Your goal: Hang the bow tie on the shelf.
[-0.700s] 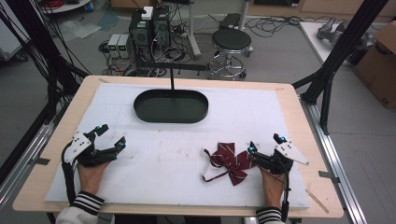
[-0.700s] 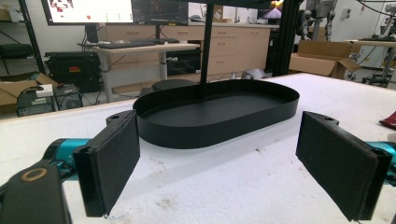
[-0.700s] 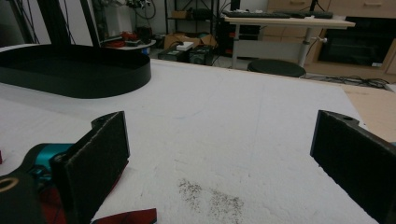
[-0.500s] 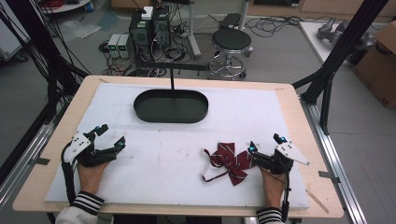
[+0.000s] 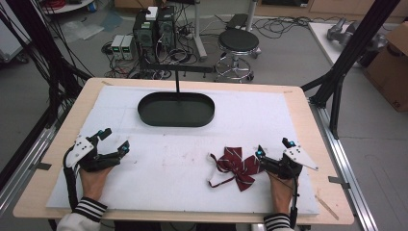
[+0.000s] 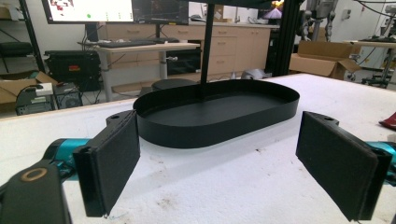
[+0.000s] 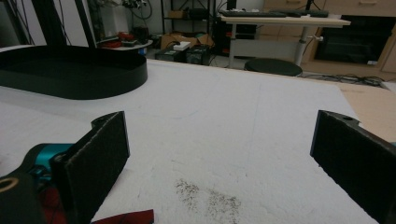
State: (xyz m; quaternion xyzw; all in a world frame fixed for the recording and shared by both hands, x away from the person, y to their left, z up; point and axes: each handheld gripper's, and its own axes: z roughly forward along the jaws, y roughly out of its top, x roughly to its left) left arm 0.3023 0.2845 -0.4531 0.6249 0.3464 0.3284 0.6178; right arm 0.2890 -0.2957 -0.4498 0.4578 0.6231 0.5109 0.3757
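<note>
1. The counter [image 5: 308, 103] is a pale wooden board, and a white, slightly soiled foam sheet [image 5: 183, 163] covers most of its top.
2. The left tool [image 5: 111, 142] rests low on the sheet at the near left with its jaws spread and nothing between them; in the left gripper view only bare white sheet lies between its black pads [image 6: 112, 163].
3. A black oval tray [image 5: 176, 109] sits ahead of the left tool and a little to its right, at the far middle of the sheet, with a thin black post rising behind it.
4. The right tool [image 5: 272, 150] rests at the near right with its jaws spread and nothing clamped.
5. The dark red striped bow tie [image 5: 236, 166] lies flat on the sheet just beside the right tool, on its left, at the tip of its nearer jaw; whether it touches that jaw I cannot tell. A red edge of it shows at the bottom of the right gripper view [image 7: 126, 217].
6. A patch of dark specks [image 7: 205, 196] marks the sheet just ahead of the right tool.
7. Beyond the counter lies a grey floor with a black round stool [image 5: 239, 42], computer boxes [image 5: 154, 29] amid tangled cables, and a cardboard box [image 5: 392, 67] far off to the right.
8. Black frame posts [image 5: 353, 53] stand at both sides of the counter.
</note>
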